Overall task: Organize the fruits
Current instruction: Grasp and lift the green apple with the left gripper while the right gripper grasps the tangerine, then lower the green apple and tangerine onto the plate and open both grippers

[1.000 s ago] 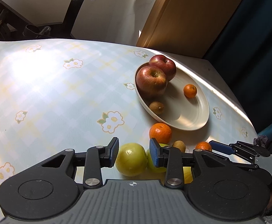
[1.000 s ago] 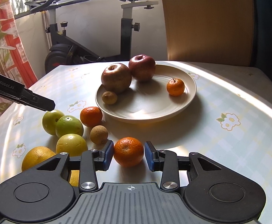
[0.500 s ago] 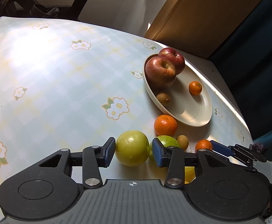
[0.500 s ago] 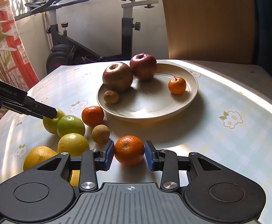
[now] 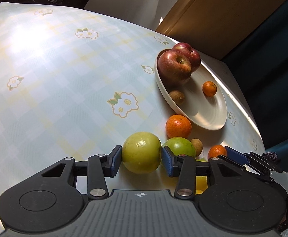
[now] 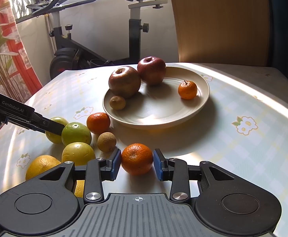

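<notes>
My left gripper [image 5: 141, 161] is shut on a yellow-green fruit [image 5: 142, 152], its blue pads touching both sides, low over the table. My right gripper [image 6: 137, 164] is shut on an orange [image 6: 137, 159] resting on the table. A cream plate [image 6: 201, 100] holds two red apples [image 6: 124, 84], a small orange [image 6: 187, 89] and a small brown fruit [image 6: 117, 102]. Loose beside the plate lie a green fruit [image 6: 76, 134], an orange [image 6: 98, 122], a brown fruit [image 6: 106, 141] and yellow fruits [image 6: 78, 153].
The table has a pale checked cloth with flowers [image 5: 124, 103]. An exercise bike [image 6: 96, 45] stands behind the table. A wooden panel [image 6: 219, 21] and a dark curtain stand at the back right. A red patterned curtain [image 6: 7, 39] hangs on the left.
My left gripper has closed onto the yellow-green fruit and tilted down toward the table. My right gripper has closed in on the orange. The other fruits have not moved.
</notes>
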Demonstrator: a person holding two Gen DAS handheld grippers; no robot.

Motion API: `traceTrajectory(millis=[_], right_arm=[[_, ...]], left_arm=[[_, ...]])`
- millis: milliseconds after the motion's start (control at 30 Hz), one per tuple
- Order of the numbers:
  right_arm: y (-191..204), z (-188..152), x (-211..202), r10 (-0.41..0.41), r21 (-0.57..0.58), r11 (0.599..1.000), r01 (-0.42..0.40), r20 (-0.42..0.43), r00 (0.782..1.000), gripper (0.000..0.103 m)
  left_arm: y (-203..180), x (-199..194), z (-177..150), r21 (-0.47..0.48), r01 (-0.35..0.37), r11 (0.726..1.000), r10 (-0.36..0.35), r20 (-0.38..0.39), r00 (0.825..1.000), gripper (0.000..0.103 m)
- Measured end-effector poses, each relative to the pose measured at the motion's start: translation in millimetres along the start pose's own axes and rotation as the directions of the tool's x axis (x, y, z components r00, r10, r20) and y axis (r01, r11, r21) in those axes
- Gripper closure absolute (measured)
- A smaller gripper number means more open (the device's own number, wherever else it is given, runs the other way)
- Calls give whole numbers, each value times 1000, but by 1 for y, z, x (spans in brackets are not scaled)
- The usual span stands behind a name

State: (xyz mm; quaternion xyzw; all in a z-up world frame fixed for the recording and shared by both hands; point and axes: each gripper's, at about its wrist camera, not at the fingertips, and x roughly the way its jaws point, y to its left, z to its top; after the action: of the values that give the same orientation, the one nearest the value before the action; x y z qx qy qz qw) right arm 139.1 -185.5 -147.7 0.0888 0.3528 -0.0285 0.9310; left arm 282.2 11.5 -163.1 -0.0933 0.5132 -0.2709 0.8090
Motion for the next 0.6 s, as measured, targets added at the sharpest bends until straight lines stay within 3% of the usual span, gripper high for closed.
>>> traceTrajectory(millis=[133,600], right_arm=[[1,0,-1,2,1,1000,-2,4,1000,72],[-16,17,-12,-3,9,1000,2,72,997,72]], left_arm=[[-8,-4,-2,53,-47,997,46,14,999,57],[-47,-28,35,161,-46,986,29,105,994,57]])
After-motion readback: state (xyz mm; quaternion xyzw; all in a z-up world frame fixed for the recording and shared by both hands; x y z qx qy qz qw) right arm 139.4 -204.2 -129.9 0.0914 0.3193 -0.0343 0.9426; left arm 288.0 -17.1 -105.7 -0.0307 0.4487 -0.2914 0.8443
